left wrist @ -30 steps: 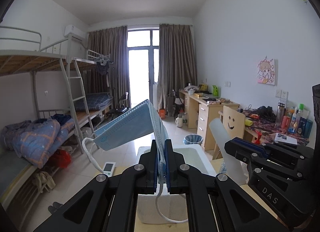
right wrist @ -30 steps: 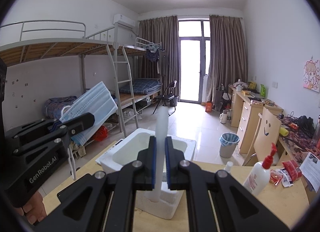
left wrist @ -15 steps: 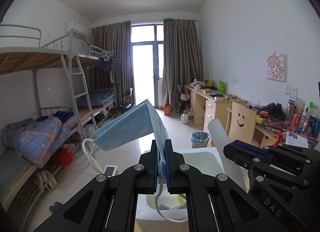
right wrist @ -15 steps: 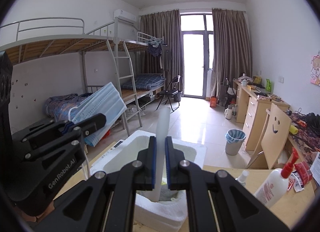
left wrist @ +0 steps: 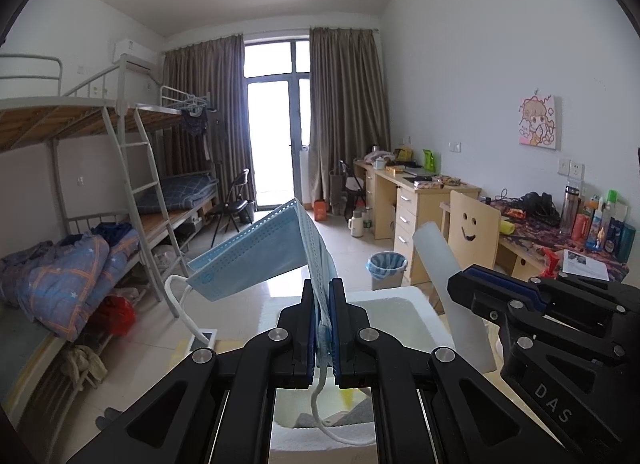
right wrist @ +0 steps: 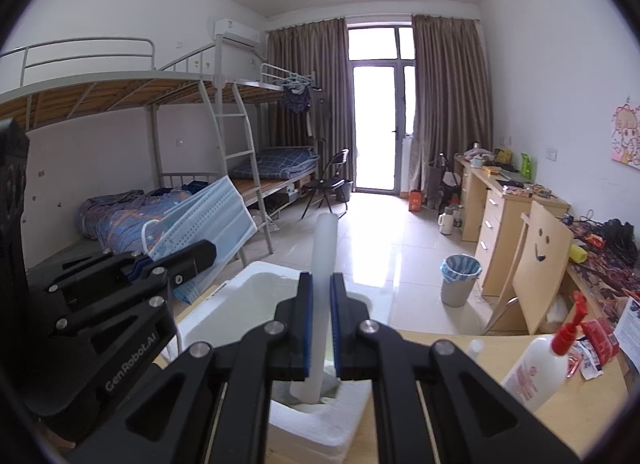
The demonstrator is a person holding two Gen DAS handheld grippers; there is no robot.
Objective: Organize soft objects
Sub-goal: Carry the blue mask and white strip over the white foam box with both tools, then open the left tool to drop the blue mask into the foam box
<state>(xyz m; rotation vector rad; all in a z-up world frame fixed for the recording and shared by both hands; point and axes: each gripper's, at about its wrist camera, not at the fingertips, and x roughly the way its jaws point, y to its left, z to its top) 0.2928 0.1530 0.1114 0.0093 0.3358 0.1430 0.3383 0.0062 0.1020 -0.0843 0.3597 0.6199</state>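
Note:
My left gripper (left wrist: 323,328) is shut on a blue face mask (left wrist: 256,256), which sticks up and to the left with its white ear loops hanging. It also shows in the right wrist view (right wrist: 204,219). My right gripper (right wrist: 321,320) is shut on a translucent white soft sheet (right wrist: 322,264) held upright; it shows in the left wrist view (left wrist: 448,288). Both grippers are side by side above a white foam box (right wrist: 256,296) on the wooden table (right wrist: 460,360). The box (left wrist: 392,308) holds grey and yellow items, mostly hidden.
A white pump bottle with a red top (right wrist: 536,364) and red packets (right wrist: 596,340) stand on the table at right. Beyond are a smiley-face chair (right wrist: 540,260), a bin (right wrist: 460,276), desks (left wrist: 408,191) and bunk beds (left wrist: 100,223).
Both grippers have moved forward over the foam box with their loads still held. The box's inside now shows below the fingers.

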